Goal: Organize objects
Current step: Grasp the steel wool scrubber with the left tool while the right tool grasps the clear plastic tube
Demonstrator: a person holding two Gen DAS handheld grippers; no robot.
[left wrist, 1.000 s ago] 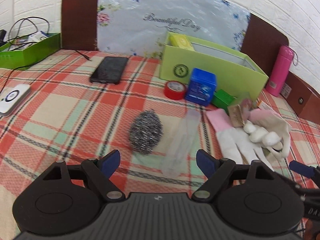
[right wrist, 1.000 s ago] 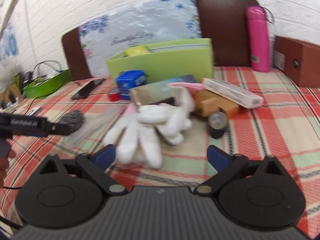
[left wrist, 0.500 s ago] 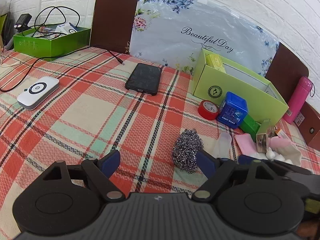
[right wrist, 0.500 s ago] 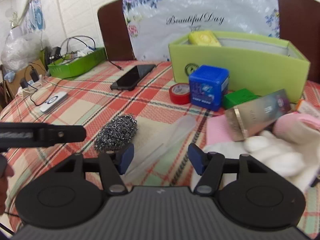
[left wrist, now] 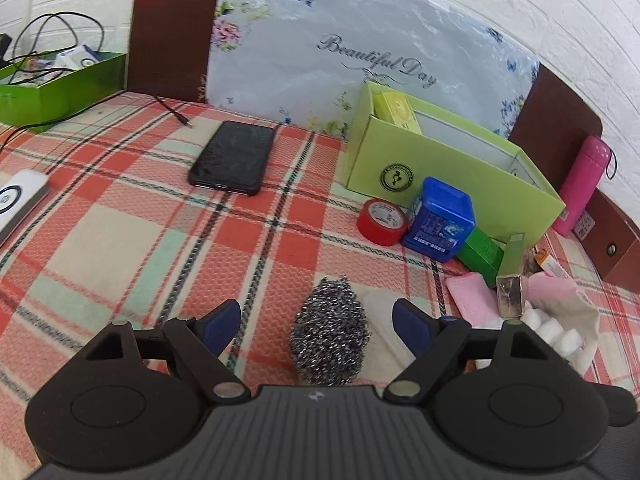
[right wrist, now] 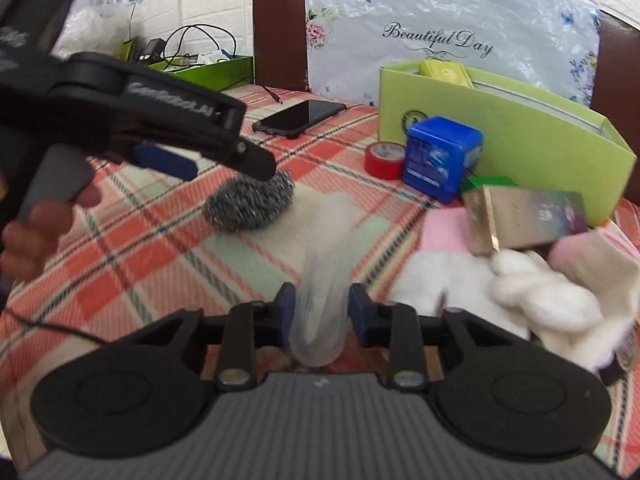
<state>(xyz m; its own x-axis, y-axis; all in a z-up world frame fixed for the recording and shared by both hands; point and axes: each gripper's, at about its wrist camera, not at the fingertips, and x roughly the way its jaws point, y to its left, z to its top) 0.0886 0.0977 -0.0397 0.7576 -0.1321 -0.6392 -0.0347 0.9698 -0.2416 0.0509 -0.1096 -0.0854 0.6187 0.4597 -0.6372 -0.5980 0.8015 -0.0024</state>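
Observation:
A steel wool scrubber (left wrist: 330, 332) lies on the plaid cloth between the fingers of my open left gripper (left wrist: 318, 326); it also shows in the right wrist view (right wrist: 248, 204), with the left gripper (right wrist: 224, 160) over it. My right gripper (right wrist: 322, 312) is shut on the near end of a clear plastic tube (right wrist: 326, 280) that lies on the cloth. A light green open box (left wrist: 448, 164) stands behind, with a yellow box (left wrist: 396, 106) inside. In front of it are a red tape roll (left wrist: 382, 222), a blue box (left wrist: 440, 218) and a small green box (left wrist: 480, 252).
White and pink gloves (right wrist: 540, 288) and a shiny carton (right wrist: 524, 220) lie to the right. A black phone (left wrist: 232, 158), a white charger (left wrist: 18, 200) and a green tray with cables (left wrist: 56, 80) are at the left. A pink bottle (left wrist: 582, 184) stands at the far right.
My right gripper has moved in and closed on the clear tube. My left gripper has moved forward so the steel wool scrubber sits between its open fingers.

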